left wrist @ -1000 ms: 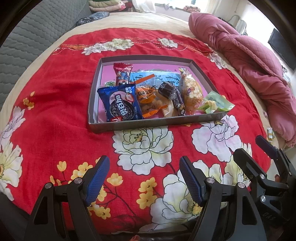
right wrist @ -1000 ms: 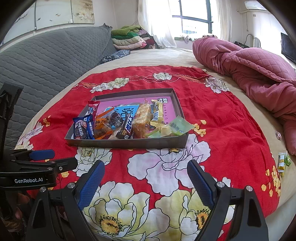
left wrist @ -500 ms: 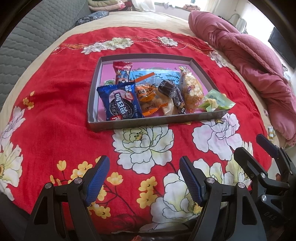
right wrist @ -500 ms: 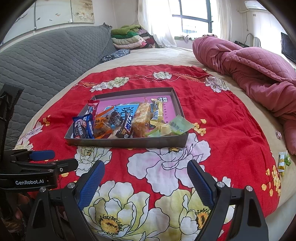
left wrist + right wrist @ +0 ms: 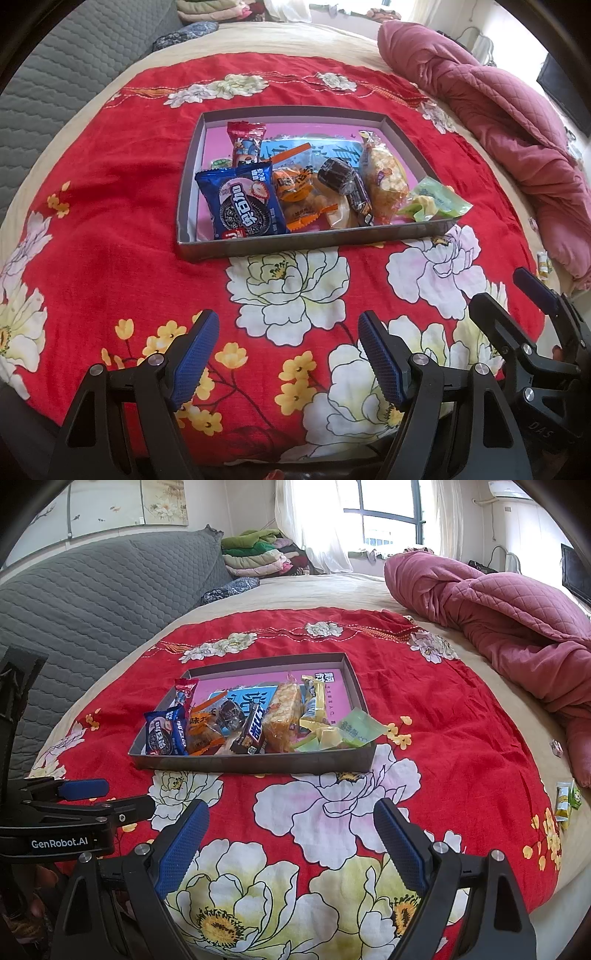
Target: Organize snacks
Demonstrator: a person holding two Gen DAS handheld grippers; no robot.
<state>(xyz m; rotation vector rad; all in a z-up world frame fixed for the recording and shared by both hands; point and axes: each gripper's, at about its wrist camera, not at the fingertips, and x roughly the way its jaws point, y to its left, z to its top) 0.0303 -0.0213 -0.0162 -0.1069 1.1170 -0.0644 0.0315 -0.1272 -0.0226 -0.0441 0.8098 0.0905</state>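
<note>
I see almost no change since a second ago: both the left gripper (image 5: 286, 363) and right gripper (image 5: 291, 843) hover with fingers open and empty, near the tray (image 5: 314, 242) where the snacks (image 5: 295, 188) lie; two small packets (image 5: 567, 799), perhaps snacks, remain right of it.

Tray (image 5: 402, 236) a touch lower in the left wrist view; nothing else different.
</note>
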